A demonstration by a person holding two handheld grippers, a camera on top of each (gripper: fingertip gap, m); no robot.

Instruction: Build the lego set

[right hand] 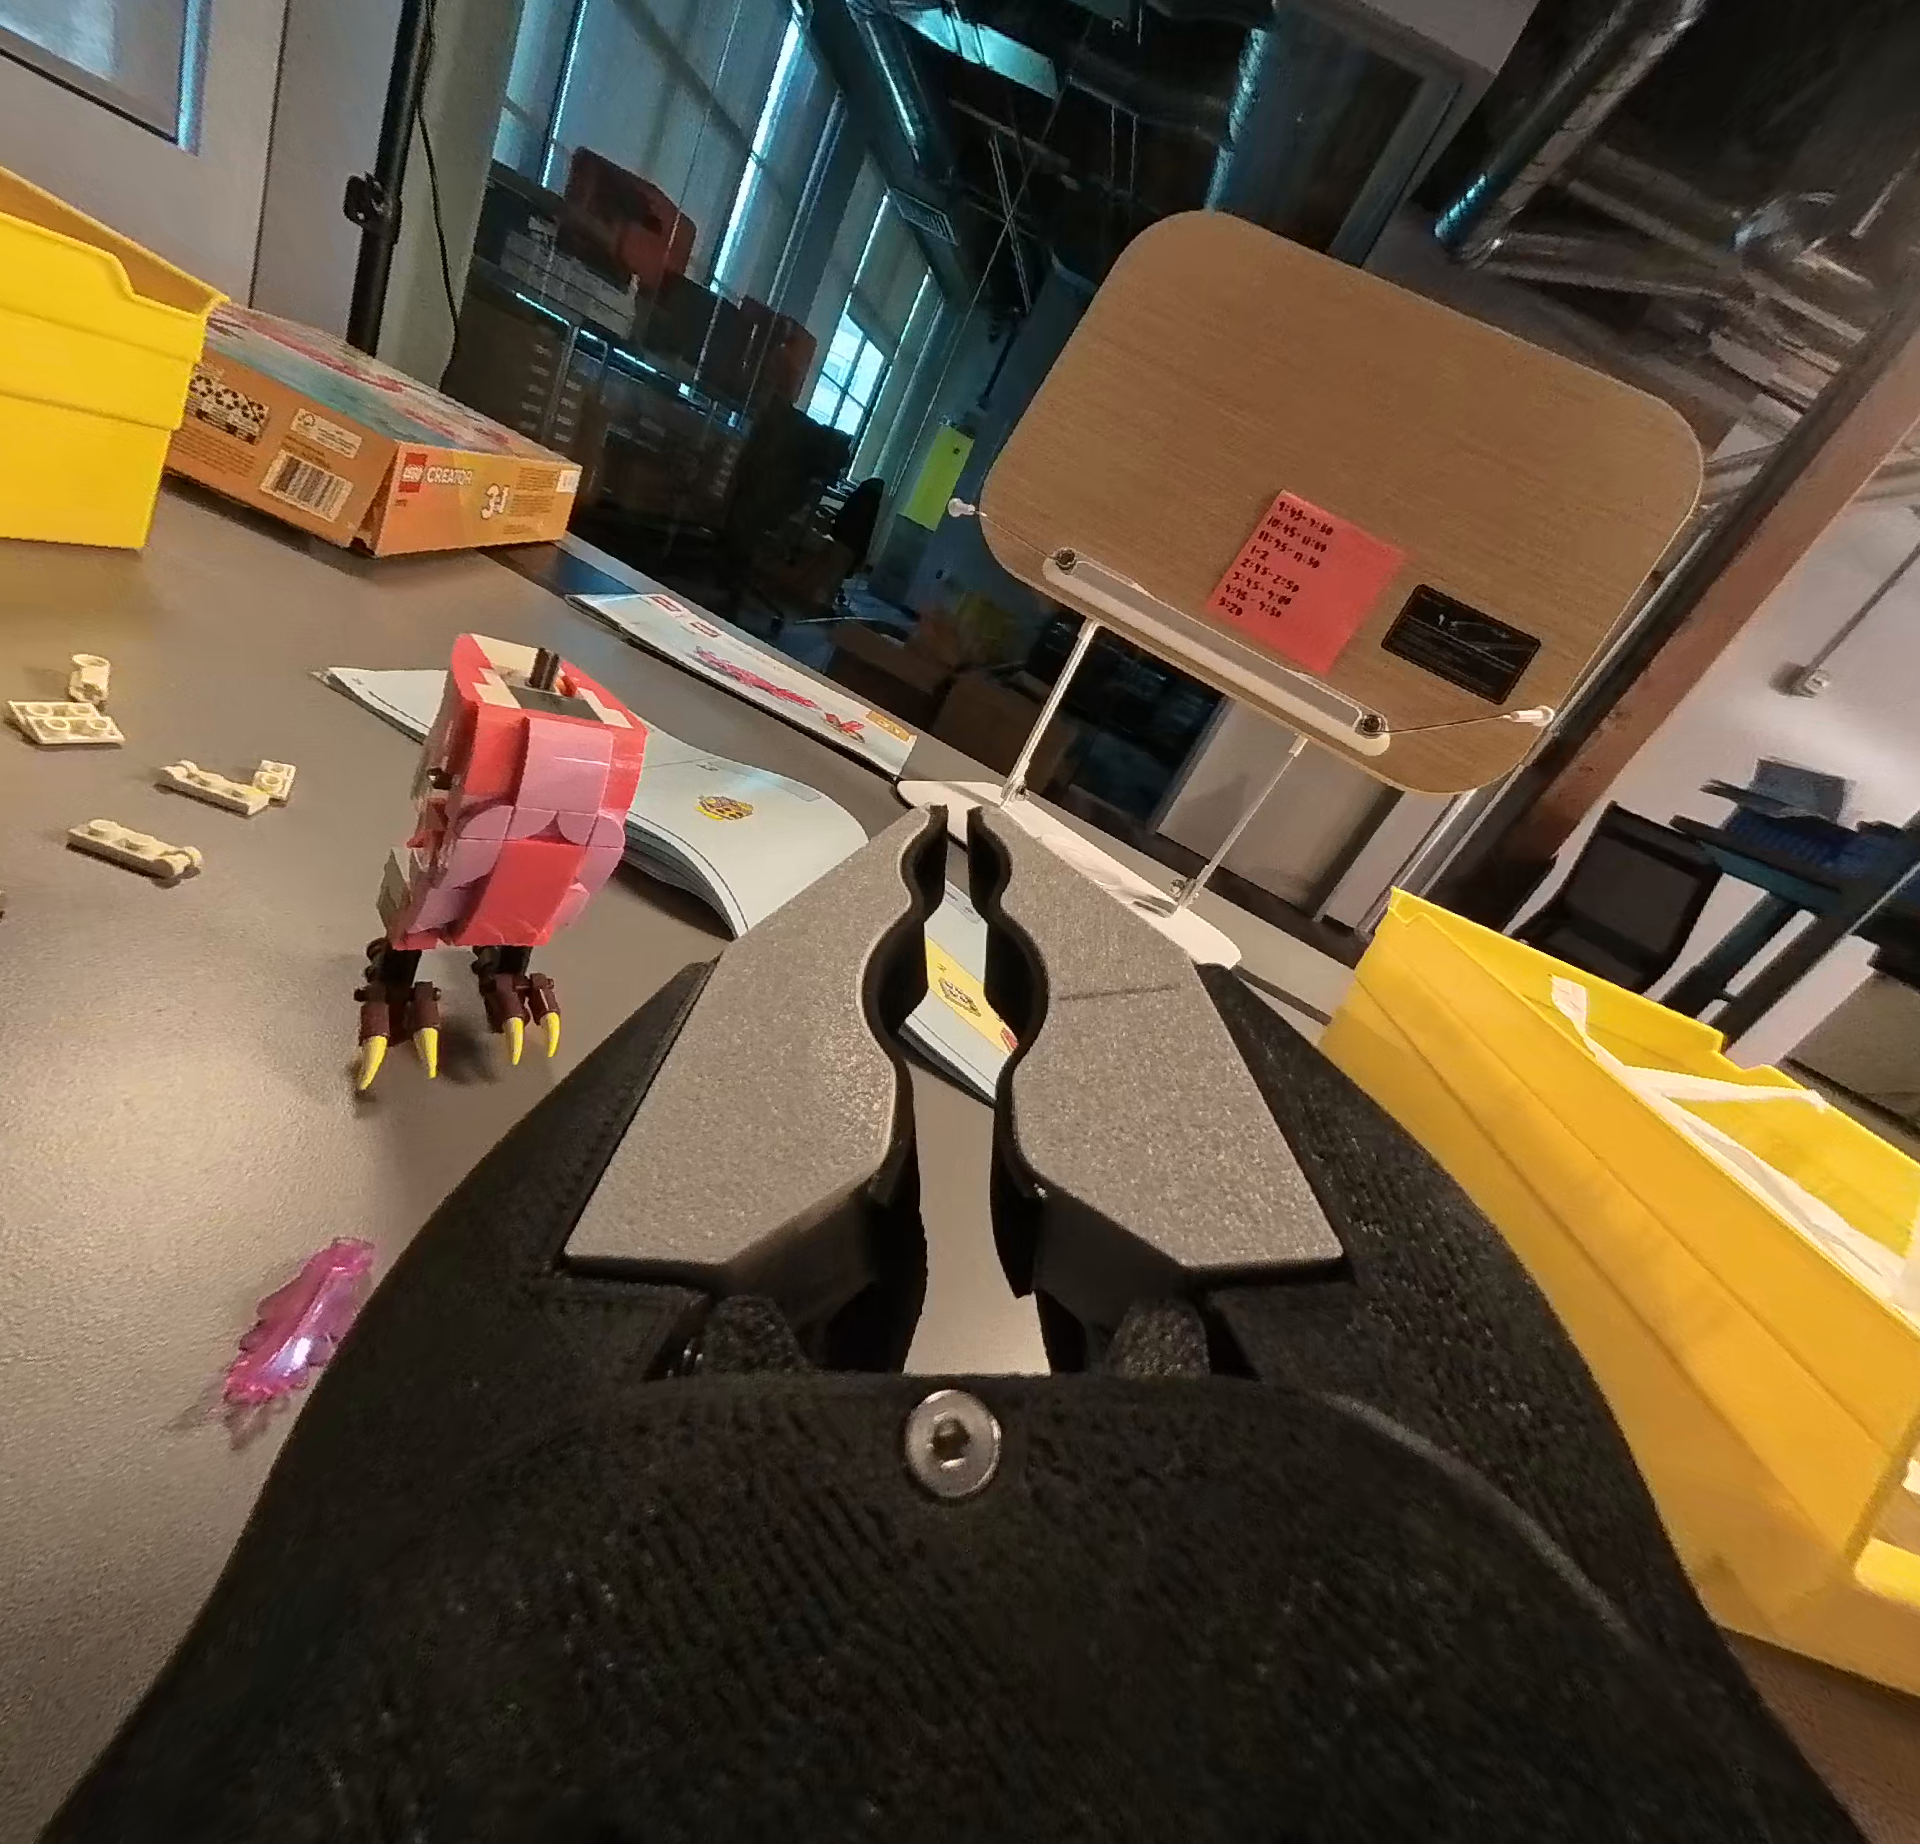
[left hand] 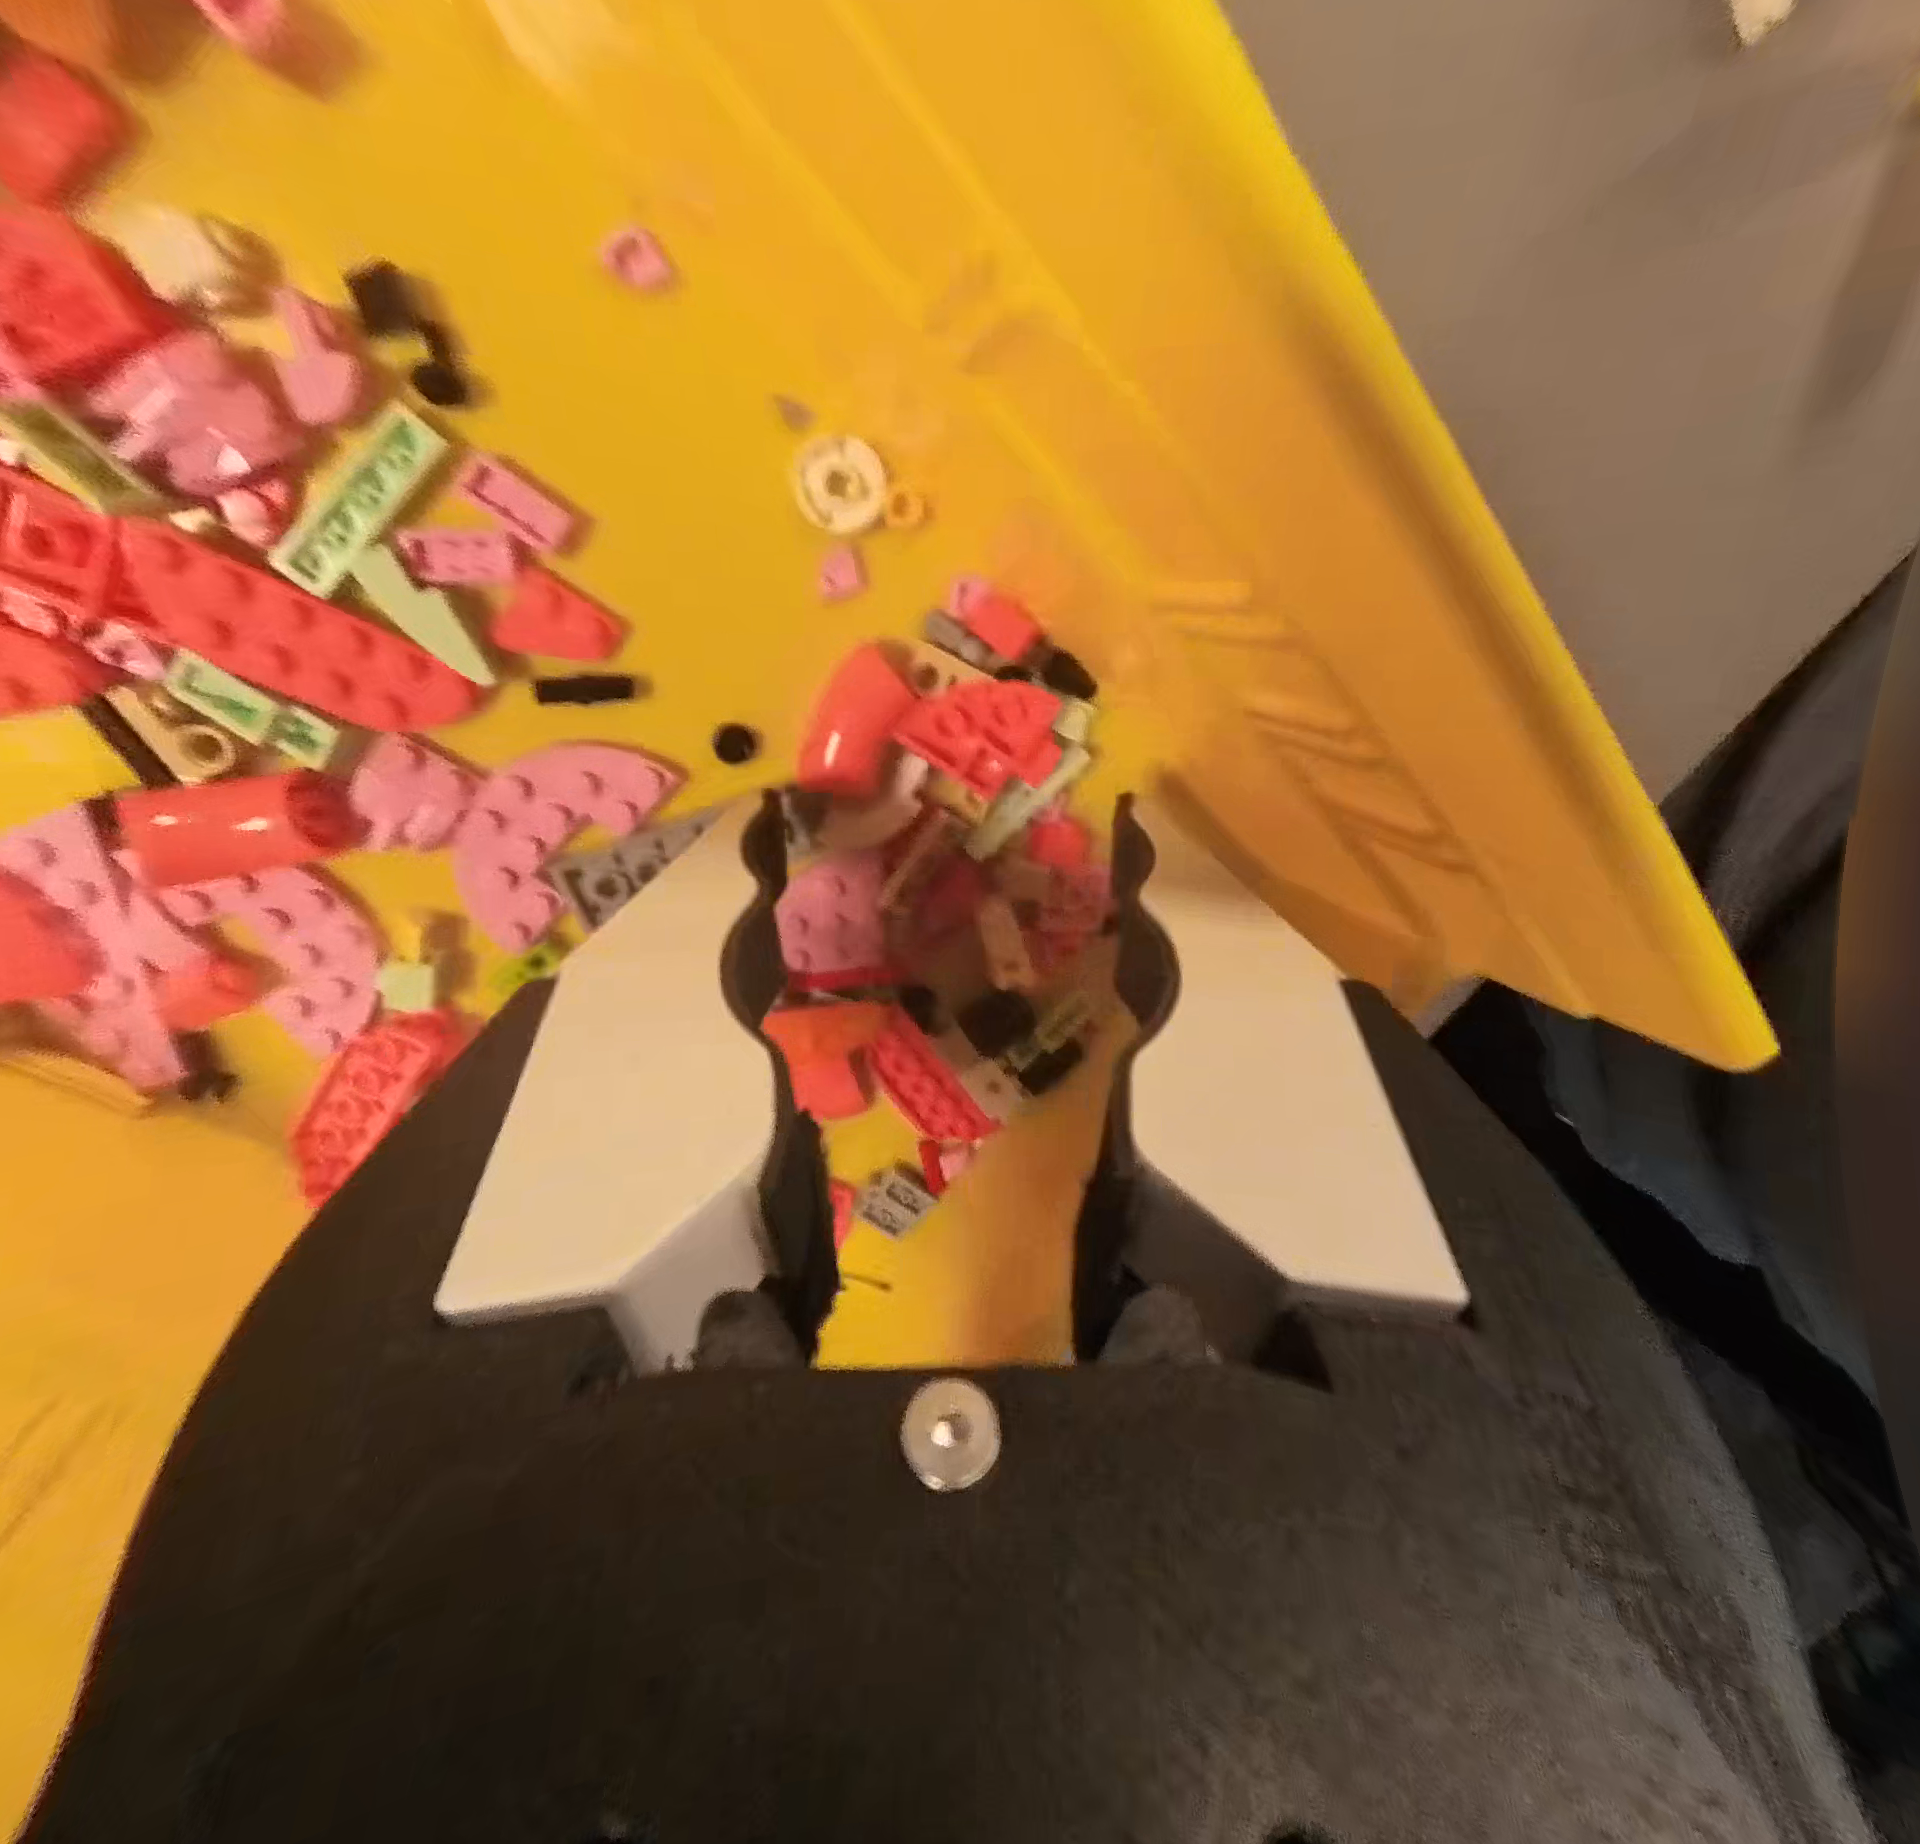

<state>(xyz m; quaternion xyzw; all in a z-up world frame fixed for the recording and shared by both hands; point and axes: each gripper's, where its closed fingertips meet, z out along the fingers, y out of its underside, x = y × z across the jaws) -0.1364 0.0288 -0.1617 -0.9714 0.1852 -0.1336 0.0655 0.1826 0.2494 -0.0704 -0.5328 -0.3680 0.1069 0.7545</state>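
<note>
Left tool (left hand: 940, 818) agape over bricks (left hand: 935, 859); bin (left hand: 1039, 288) tilted.

Black textured grippers (right hand: 956, 828), grey fingers (right hand: 810, 1015), seemingly steel screws.

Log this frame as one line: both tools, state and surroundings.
left tool: open, over brick pile in yellow bin | right tool: shut, bare, above grey table near brick bird

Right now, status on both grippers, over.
Left gripper open over brick pile in yellow bin. Right gripper shut, empty, beside red-pink brick bird.
</note>
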